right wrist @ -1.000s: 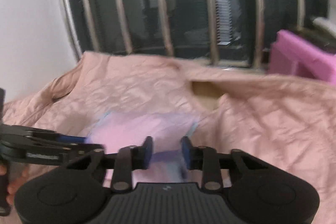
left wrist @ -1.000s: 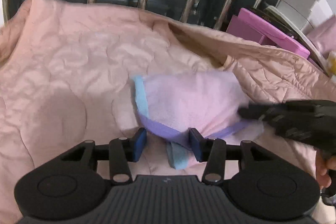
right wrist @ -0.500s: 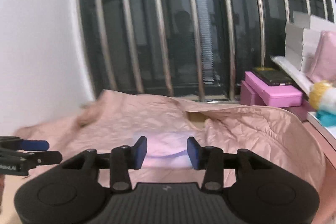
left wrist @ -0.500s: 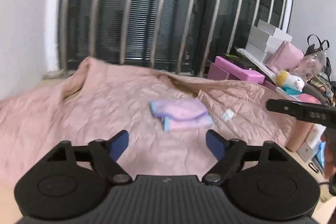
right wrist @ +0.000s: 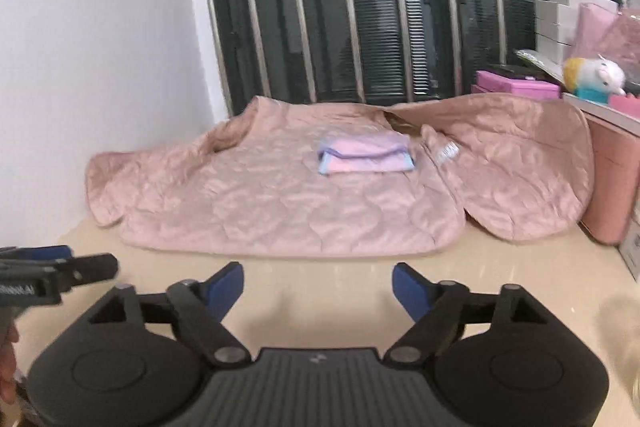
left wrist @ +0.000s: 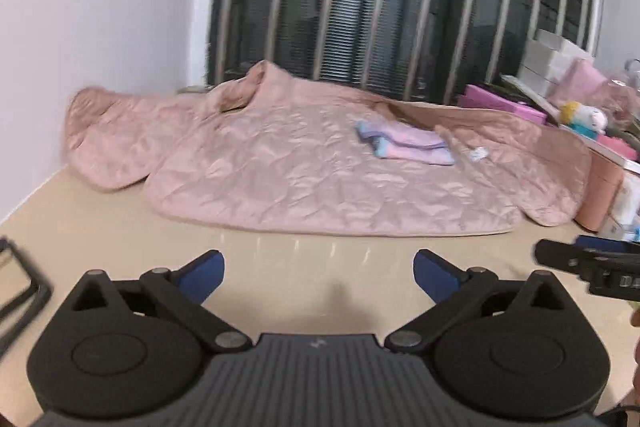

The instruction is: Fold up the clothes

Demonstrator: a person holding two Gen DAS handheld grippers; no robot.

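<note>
A small folded garment (left wrist: 404,145), pink with blue and purple trim, lies on a pink quilted blanket (left wrist: 320,179) spread over a beige table (left wrist: 280,259). It also shows in the right wrist view (right wrist: 366,155) on the blanket (right wrist: 280,207). My left gripper (left wrist: 319,273) is open and empty, held over the bare table well in front of the blanket. My right gripper (right wrist: 318,285) is open and empty, also back over the table (right wrist: 320,267). Each gripper shows at the edge of the other's view: the right gripper (left wrist: 592,261), the left gripper (right wrist: 52,267).
A barred dark window (right wrist: 380,7) stands behind the blanket and a white wall (right wrist: 100,47) at left. At right are pink boxes (right wrist: 516,87), a plush toy (right wrist: 596,75), white boxes (left wrist: 556,63) and a pink bin (right wrist: 616,183). A black object (left wrist: 16,291) lies at the left table edge.
Both grippers let go of the garment, opened wide and pulled back and away from it. The garment now lies folded on the blanket.
</note>
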